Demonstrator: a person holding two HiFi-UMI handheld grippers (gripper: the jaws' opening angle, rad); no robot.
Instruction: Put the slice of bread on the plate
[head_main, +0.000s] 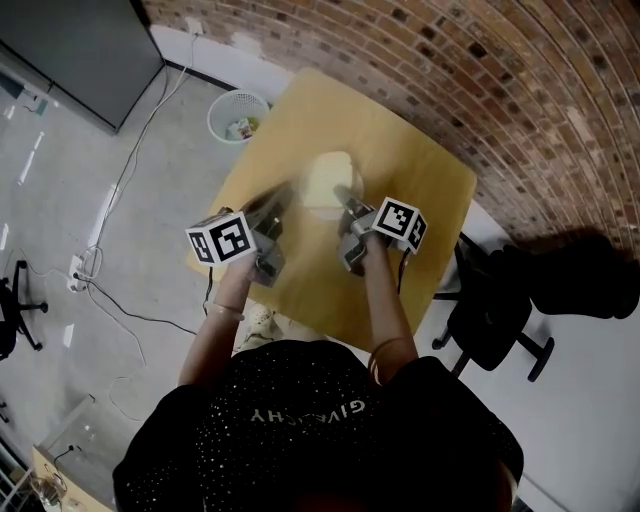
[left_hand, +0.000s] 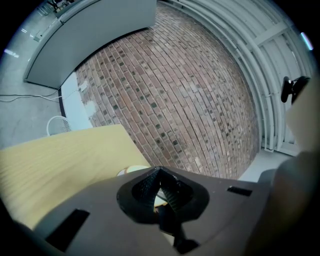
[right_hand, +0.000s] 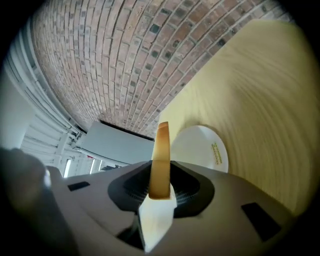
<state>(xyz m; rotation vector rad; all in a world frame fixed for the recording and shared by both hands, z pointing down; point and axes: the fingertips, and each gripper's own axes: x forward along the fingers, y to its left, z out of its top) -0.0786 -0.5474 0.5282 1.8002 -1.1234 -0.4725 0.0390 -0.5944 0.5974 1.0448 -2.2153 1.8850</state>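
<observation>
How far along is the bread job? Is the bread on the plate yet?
Not yet. Done: the slice of bread is picked up, pinched edge-on in the right gripper. In hand: it is held up off the table, near the white plate. Left to do: lay it on the plate, which is bare, and let go. The left gripper is shut and empty.

grippers (left_hand: 161, 192) (right_hand: 160, 186): 2 | bread slice (right_hand: 161, 152): 1 | plate (right_hand: 200, 147): 1 | table (head_main: 300, 120): 1 | bin (head_main: 238, 115): 1

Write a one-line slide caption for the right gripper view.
Right gripper holds a bread slice edge-on, a white plate ahead on the table.
</observation>
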